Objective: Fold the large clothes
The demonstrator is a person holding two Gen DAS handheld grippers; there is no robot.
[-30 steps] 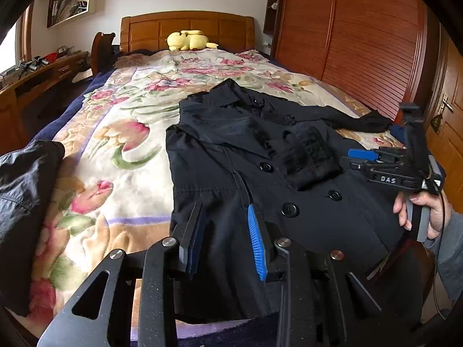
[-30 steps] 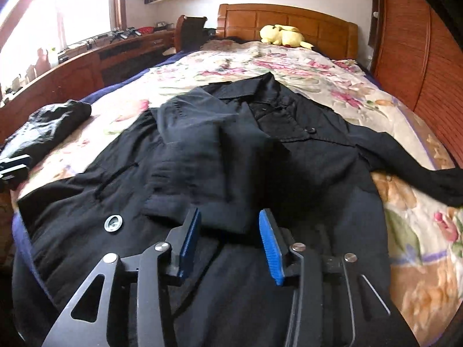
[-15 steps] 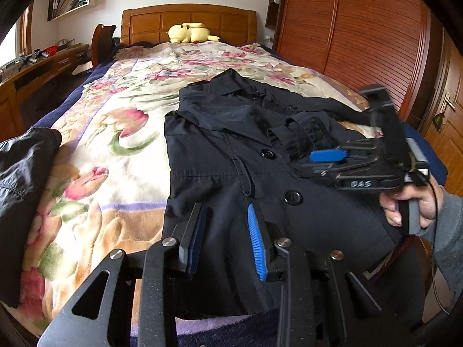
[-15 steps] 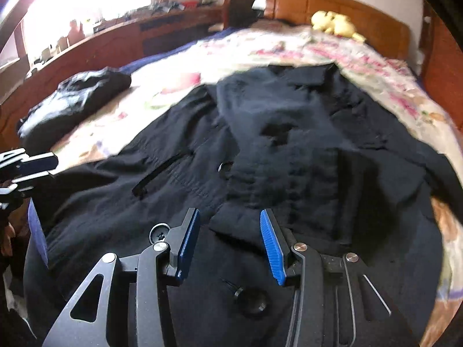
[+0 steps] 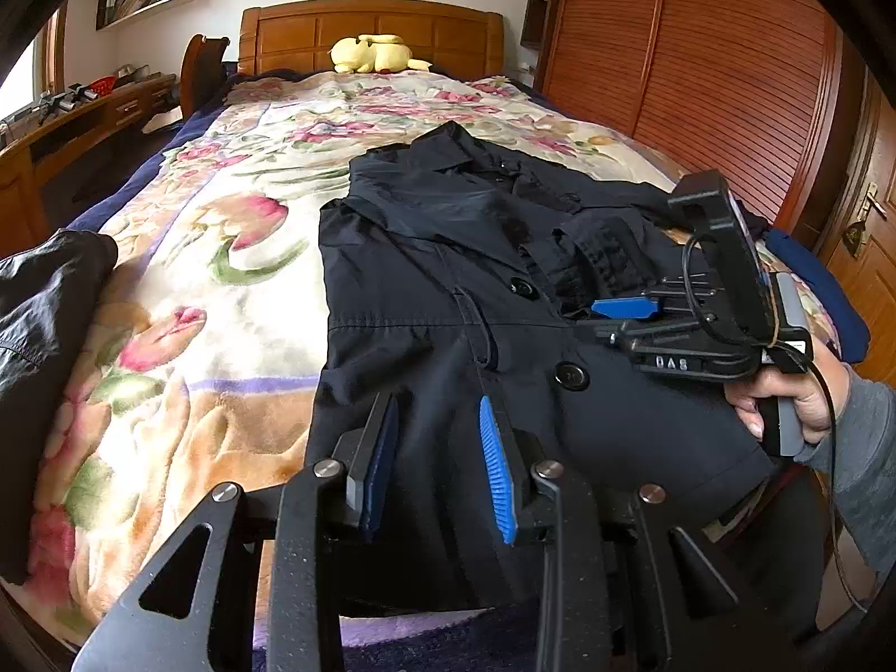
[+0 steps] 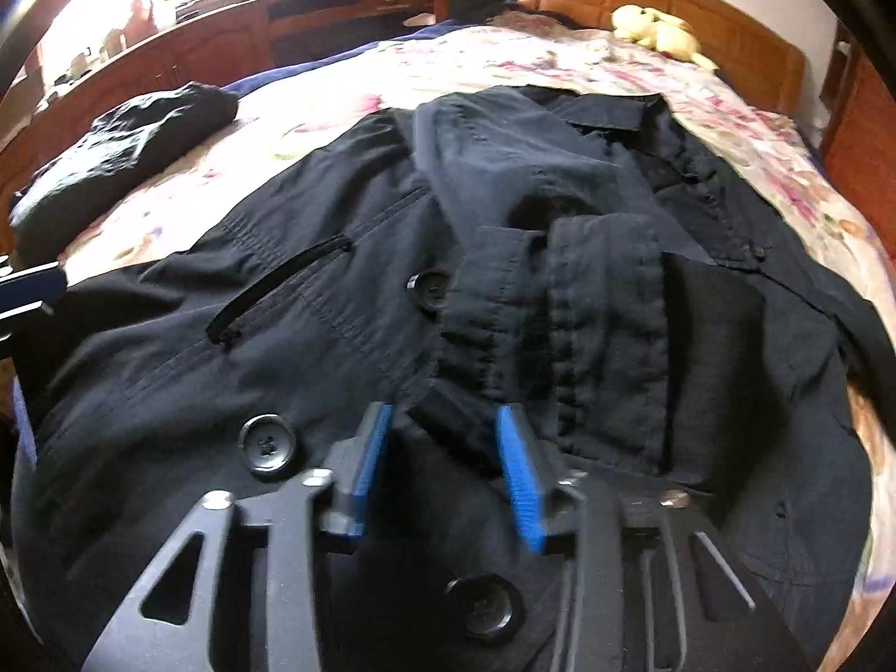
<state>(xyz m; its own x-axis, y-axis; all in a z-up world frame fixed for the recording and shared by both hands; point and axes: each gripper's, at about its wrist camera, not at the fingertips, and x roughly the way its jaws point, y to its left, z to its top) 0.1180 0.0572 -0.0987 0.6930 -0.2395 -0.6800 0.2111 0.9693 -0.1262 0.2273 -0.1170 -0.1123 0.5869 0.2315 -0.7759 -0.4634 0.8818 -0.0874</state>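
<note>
Coat (image 5: 448,291) lies flat across foot end of bed (image 5: 235,235), one sleeve (image 6: 560,302) folded over chest. My right gripper (image 6: 442,459) closing jaws around sleeve cuff, not yet pinching. Left gripper (image 5: 437,459) hovers over hem, jaws apart, empty. Next, I judge: pinch cuff, square sleeve.

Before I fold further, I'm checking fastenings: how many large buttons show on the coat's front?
3 buttons, in the right wrist view: one beside the folded sleeve, at its cuff; one lower left; one nearest the camera. Others may hide beneath the sleeve.
</note>
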